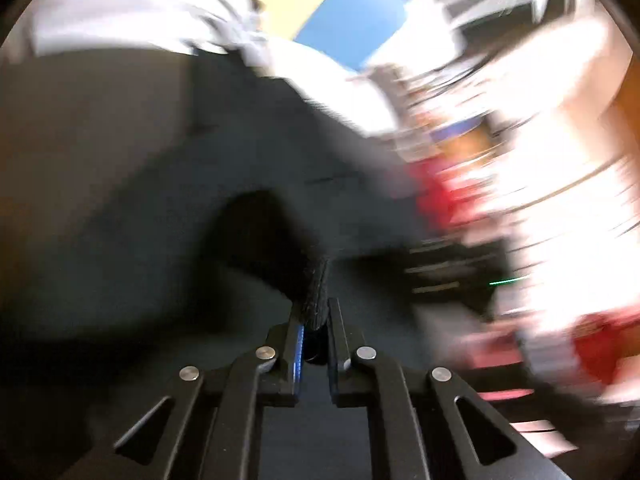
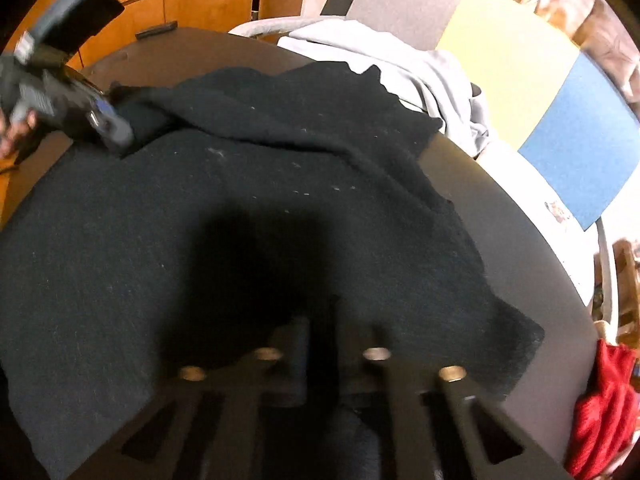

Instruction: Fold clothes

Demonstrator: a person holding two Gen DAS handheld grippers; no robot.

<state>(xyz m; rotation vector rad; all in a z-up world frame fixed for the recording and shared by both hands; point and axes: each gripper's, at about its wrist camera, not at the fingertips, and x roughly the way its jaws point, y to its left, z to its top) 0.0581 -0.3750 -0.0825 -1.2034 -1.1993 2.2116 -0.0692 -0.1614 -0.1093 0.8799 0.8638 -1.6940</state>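
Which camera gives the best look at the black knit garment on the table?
The right wrist view: it shows the black knit garment spread over the dark round table, edges sharp. The left wrist view is motion-blurred and shows mainly a fold pinched in the left gripper.

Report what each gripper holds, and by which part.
Left gripper pinches an edge fold of the black garment. Right gripper: fingers buried in the same cloth; hold unclear.
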